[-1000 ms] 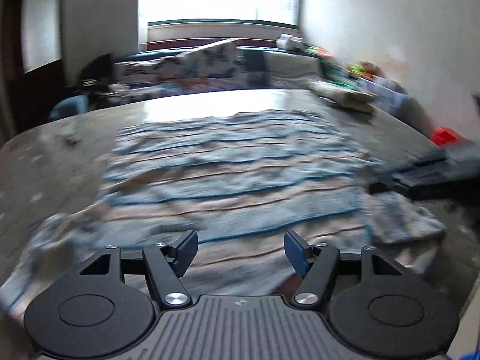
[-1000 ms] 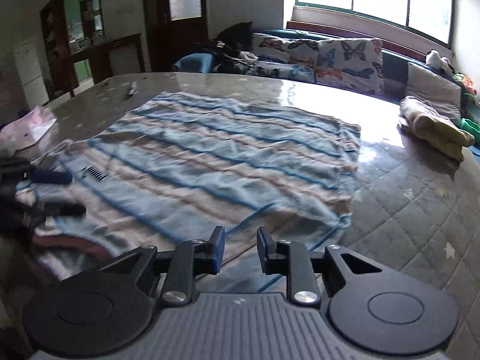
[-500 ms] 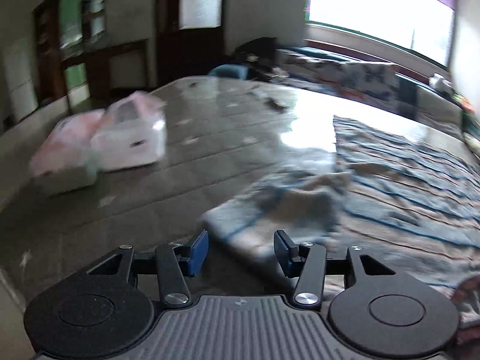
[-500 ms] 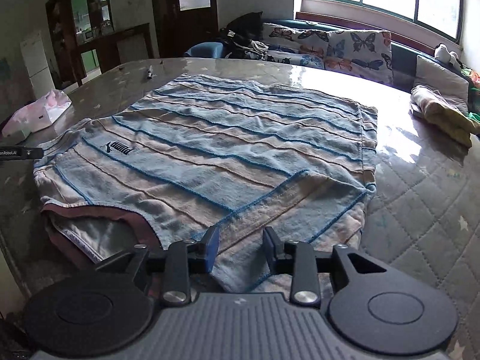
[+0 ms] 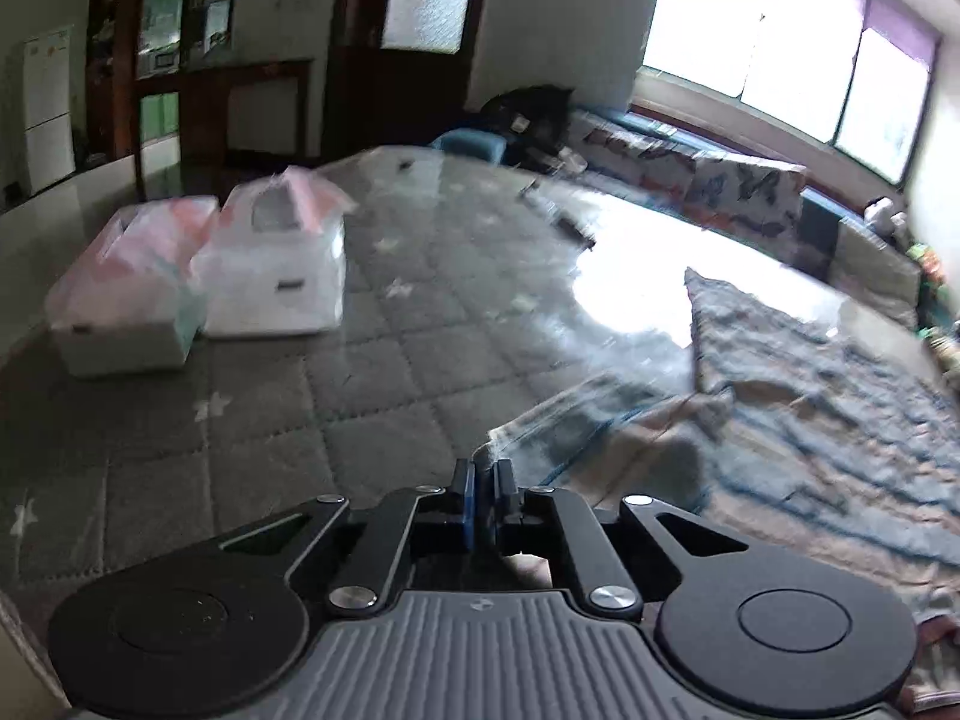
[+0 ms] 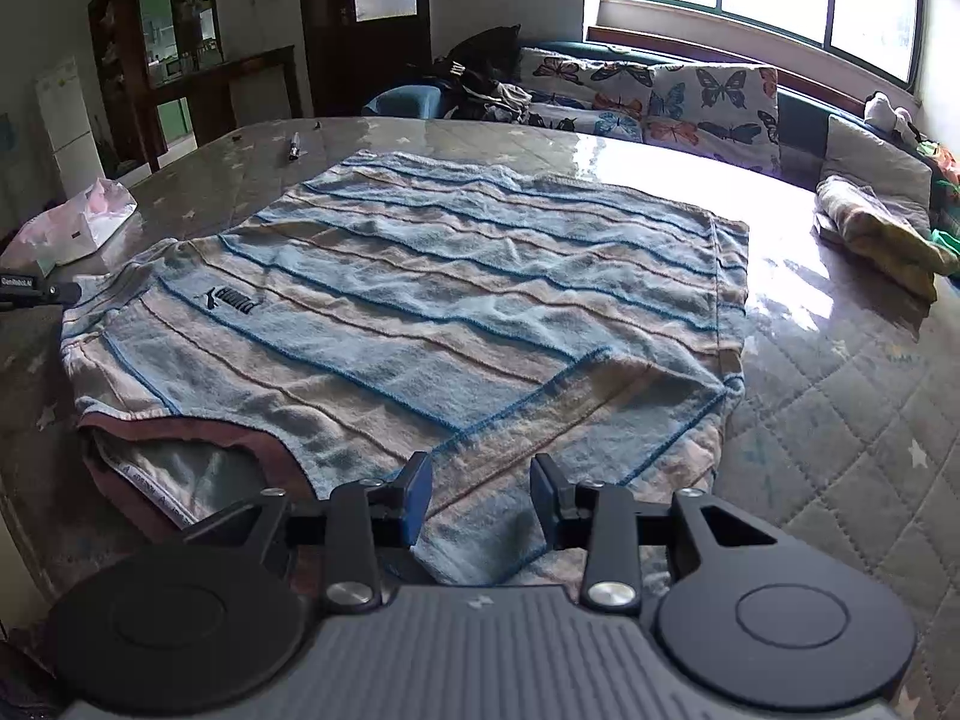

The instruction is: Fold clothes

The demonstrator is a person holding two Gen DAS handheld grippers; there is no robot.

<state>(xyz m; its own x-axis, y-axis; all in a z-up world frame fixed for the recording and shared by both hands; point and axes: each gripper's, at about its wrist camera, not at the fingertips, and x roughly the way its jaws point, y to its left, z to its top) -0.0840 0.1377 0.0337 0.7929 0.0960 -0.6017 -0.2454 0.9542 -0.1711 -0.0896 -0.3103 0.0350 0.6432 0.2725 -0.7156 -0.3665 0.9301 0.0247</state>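
Shirt: I see a blue and tan striped shirt [image 6: 420, 324] lying spread flat across the middle of the right wrist view, collar at lower left, hem towards the upper right. In the left wrist view it fills the right half of the frame, blurred.
Desk: the shirt rests on a desk [image 6: 840, 396] covered with a grey quilted, star-printed cloth under a glossy sheet.
Left gripper: my left gripper [image 5: 485, 495] sits low in the centre of its frame at the shirt's sleeve edge. Its fingers [image 5: 463, 498] have just been closing and now stand clenched, with a thin fold of sleeve fabric pinched between them.
Right gripper: my right gripper [image 6: 480, 495] hovers at the bottom centre over the near sleeve. Its fingers [image 6: 414, 495] are parted, not pressing the cloth below them.
Tissue packs: two pale plastic-wrapped packs [image 5: 198, 282] sit on the desk at the left of the left wrist view.
Folded clothes: a small pile [image 6: 882, 234] lies at the right edge of the right wrist view.
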